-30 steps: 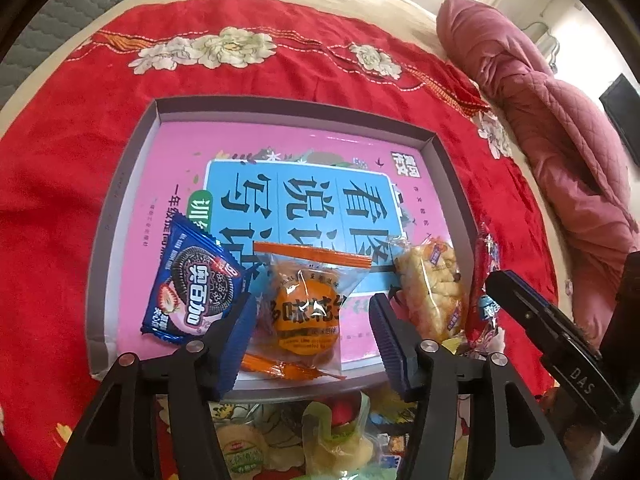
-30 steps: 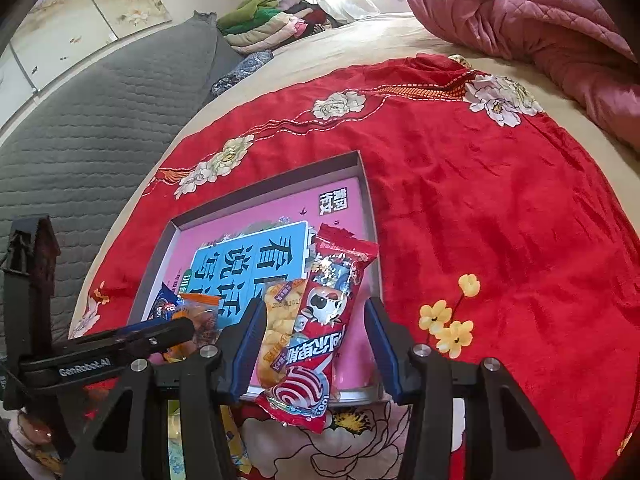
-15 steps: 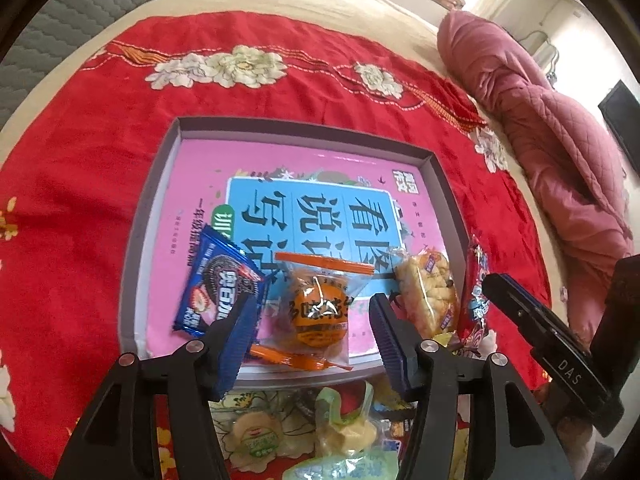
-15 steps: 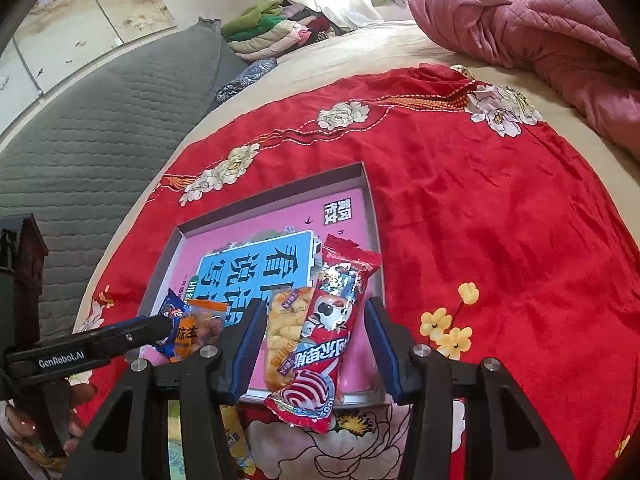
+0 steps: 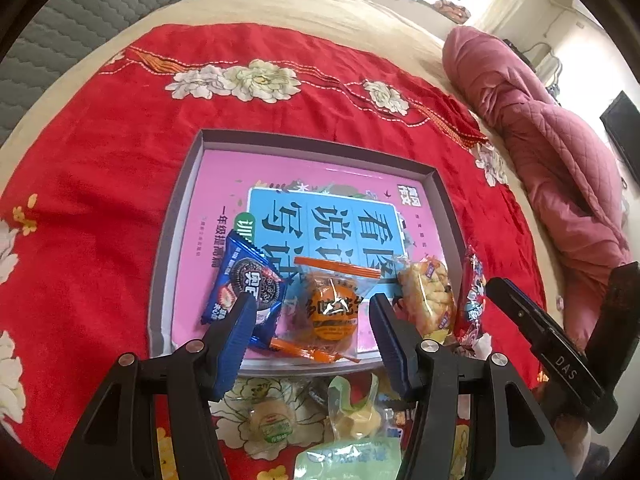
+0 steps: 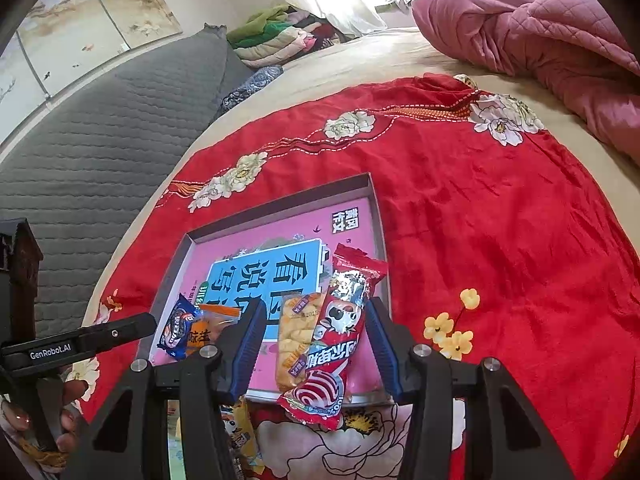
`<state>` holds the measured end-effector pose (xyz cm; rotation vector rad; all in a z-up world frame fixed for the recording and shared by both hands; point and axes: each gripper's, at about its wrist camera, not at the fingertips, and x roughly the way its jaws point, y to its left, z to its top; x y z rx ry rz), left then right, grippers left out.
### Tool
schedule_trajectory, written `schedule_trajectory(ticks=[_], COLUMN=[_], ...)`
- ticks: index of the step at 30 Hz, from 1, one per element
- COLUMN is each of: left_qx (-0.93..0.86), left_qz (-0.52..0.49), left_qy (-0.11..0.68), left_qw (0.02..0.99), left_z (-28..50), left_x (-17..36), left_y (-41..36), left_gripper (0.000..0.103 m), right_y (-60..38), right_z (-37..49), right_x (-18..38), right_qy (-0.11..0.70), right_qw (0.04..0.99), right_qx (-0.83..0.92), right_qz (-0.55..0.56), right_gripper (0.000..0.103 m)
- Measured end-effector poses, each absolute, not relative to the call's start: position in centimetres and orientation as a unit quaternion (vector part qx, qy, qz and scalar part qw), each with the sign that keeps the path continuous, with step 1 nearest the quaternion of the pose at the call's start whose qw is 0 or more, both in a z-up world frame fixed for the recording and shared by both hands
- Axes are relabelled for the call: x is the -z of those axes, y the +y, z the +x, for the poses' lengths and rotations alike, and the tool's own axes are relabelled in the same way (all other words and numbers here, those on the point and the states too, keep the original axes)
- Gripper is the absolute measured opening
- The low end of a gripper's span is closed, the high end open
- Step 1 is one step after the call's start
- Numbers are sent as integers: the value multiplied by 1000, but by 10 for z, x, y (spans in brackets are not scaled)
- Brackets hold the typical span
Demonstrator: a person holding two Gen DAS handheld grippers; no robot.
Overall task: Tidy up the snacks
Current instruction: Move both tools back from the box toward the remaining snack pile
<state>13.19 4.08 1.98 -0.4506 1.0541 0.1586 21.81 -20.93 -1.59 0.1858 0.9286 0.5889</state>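
A grey-rimmed box lid (image 5: 182,216) with a pink printed floor lies on the red cloth. At its near edge lie a blue cookie pack (image 5: 244,284), a clear bag with an orange cake (image 5: 332,308), a yellow cracker bag (image 5: 426,296) and a red snack pack (image 5: 472,300). My left gripper (image 5: 312,340) is open and empty above the near rim. My right gripper (image 6: 316,348) is open and empty; the red pack (image 6: 340,340) and cracker bag (image 6: 296,336) lie between its fingers, the red pack overhanging the rim (image 6: 372,216).
More wrapped snacks (image 5: 352,416) lie loose on the red flowered cloth (image 5: 100,184) in front of the lid. A pink quilt (image 6: 520,28) is bundled at the far right. A grey padded headboard (image 6: 100,120) stands on the left.
Both grippers have drawn back and up from the lid, so the snacks look smaller. The jaws stay open. The snacks have not moved.
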Motion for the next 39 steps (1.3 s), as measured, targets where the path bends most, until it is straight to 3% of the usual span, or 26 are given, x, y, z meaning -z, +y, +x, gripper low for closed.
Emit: schedule_trajectory(ticks=[39], left_qx=[-65], left_qz=[-203], left_qy=[505], left_qw=[837], left_z=[94], left_x=[-40], left_y=[34], left_gripper=[61], right_y=[-203], right_z=[183], right_x=[-1], right_qy=[426], right_qw=[841], right_qx=[-323], right_qz=[85], right_gripper=[52])
